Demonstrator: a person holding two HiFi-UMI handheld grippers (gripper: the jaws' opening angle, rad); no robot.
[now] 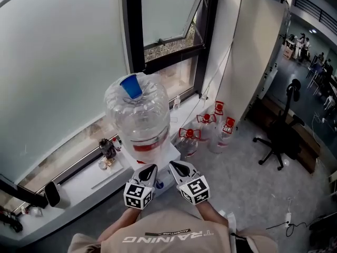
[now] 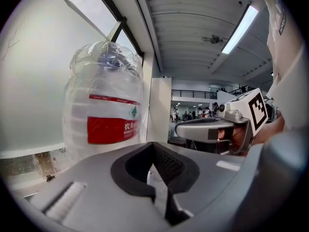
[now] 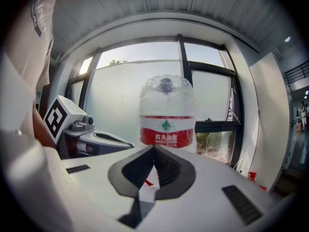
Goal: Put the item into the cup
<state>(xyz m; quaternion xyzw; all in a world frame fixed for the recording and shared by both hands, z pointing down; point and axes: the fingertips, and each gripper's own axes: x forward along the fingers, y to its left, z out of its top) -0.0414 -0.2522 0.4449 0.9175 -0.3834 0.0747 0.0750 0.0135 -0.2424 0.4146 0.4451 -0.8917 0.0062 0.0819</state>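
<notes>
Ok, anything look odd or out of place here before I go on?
The blue cup is perched on top of the big water jug, an odd, high spot. The left gripper and right gripper are both shut with nothing between the jaws, and no item for the cup shows.

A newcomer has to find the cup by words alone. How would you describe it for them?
At the window, a big clear water jug with a red label stands on a white dispenser. The cup sits on top of that jug. It is the only blue thing there; the smaller bottles on the floor have red tops.
</notes>
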